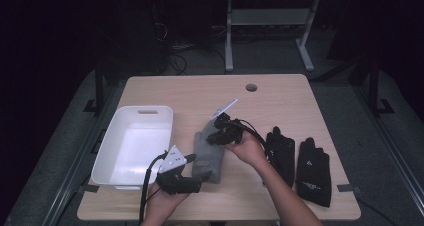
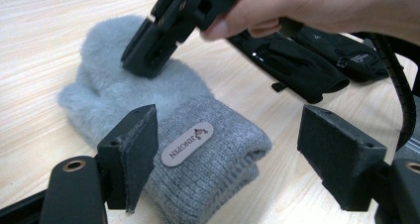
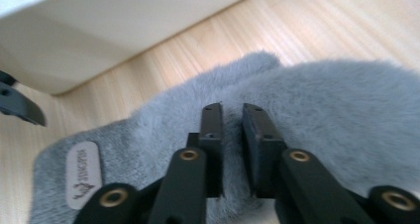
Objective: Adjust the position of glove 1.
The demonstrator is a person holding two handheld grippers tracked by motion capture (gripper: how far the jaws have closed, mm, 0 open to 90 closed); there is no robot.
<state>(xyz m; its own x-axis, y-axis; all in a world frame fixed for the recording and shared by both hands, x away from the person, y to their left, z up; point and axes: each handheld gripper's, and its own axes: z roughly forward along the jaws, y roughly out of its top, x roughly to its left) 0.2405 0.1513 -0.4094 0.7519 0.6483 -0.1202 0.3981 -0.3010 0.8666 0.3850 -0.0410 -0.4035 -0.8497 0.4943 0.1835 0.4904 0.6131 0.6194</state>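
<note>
Wooden table (image 1: 280,93), wide and pale, with a round hole near its far edge. White bin (image 1: 134,146) on the left part, just beside the mitten. Two black gloves (image 1: 300,161) flat on the right part, side by side, apart from the mitten. Grey mitten (image 1: 207,153) in the middle, lying flat between bin and gloves, fluffy end away from the person, knit cuff toward the near edge, small oval label on the cuff. Left gripper (image 2: 225,149) low at the near edge by the cuff, jaws wide apart, nothing between the pads, cuff just ahead of them. Right gripper (image 3: 232,135) tipped down onto the fluffy part of the mitten, jaws almost together with only a narrow gap, tips sunk in the fur; whether a pinch of fur sits clamped between them cannot be told. Right hand (image 1: 247,148) over the mitten's right edge.
</note>
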